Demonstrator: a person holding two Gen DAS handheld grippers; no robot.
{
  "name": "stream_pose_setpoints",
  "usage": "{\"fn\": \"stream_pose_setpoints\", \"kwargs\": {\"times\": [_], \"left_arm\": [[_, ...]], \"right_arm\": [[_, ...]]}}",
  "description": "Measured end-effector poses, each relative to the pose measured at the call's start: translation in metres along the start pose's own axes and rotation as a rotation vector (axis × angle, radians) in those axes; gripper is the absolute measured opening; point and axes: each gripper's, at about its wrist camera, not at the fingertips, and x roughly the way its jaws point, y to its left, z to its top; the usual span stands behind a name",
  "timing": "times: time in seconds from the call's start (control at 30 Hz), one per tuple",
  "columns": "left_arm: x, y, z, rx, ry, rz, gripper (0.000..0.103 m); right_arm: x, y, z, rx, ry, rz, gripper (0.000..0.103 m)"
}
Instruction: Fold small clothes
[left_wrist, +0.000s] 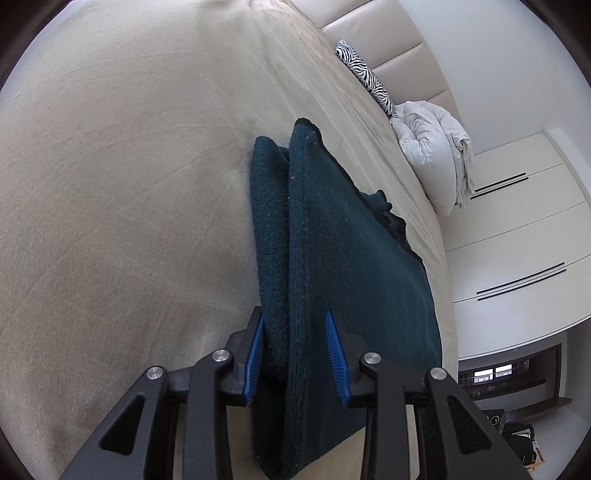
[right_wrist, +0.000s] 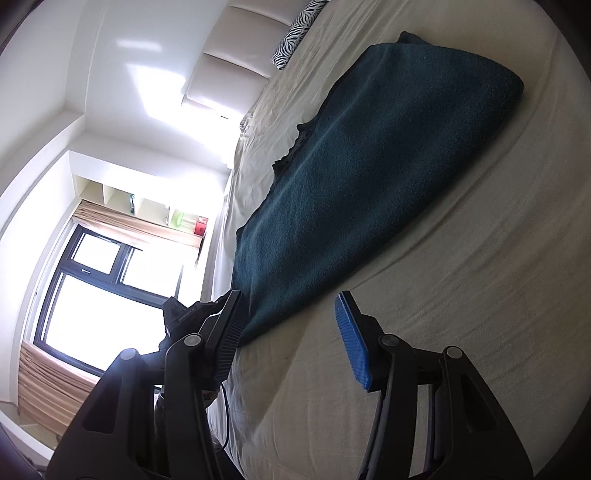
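Now the folded teal sweater edge is clamped by the left tool and should be laid flat on the bed, the right tool held apart.

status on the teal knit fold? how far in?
Done: the teal knit garment already lies doubled lengthwise on the bed sheet.
In hand: the left gripper has a thick folded edge between its pads.
The right gripper is open, a corner between its fingers.
Left: the final fold, then release.
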Motion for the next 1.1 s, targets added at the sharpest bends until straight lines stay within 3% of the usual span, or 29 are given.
{"fn": "stream_pose_setpoints", "kwargs": {"times": [0.17, 0.23, 0.43, 0.5, 0.6, 0.87, 1.0, 1.1], "left_arm": [[0.003, -0.009, 0.001, 0.054, 0.01, 0.043, 0.029], [0.003, -0.01, 0.001, 0.063, 0.005, 0.057, 0.022], [-0.002, -0.009, -0.002, 0.086, -0.019, 0.026, 0.015], [-0.006, -0.007, -0.002, 0.084, -0.028, 0.007, 0.014], [-0.01, -0.006, -0.003, 0.09, -0.039, -0.019, 0.014], [-0.013, -0.003, -0.007, 0.101, -0.059, -0.045, 0.014], [-0.013, -0.002, -0.007, 0.102, -0.06, -0.051, 0.014], [-0.015, -0.004, -0.007, 0.104, -0.063, -0.049, 0.013]], "right_arm": [[0.021, 0.026, 0.008, -0.06, 0.05, 0.008, 0.05], [0.034, 0.041, 0.015, -0.095, 0.074, 0.007, 0.05], [0.096, 0.094, 0.04, -0.237, 0.189, -0.018, 0.054], [0.12, 0.106, 0.049, -0.265, 0.221, -0.044, 0.059], [0.16, 0.118, 0.061, -0.281, 0.281, -0.05, 0.059], [0.257, 0.123, 0.082, -0.252, 0.413, -0.076, 0.059], [0.288, 0.104, 0.082, -0.215, 0.457, -0.123, 0.058], [0.293, 0.096, 0.081, -0.209, 0.432, -0.092, 0.058]]}}
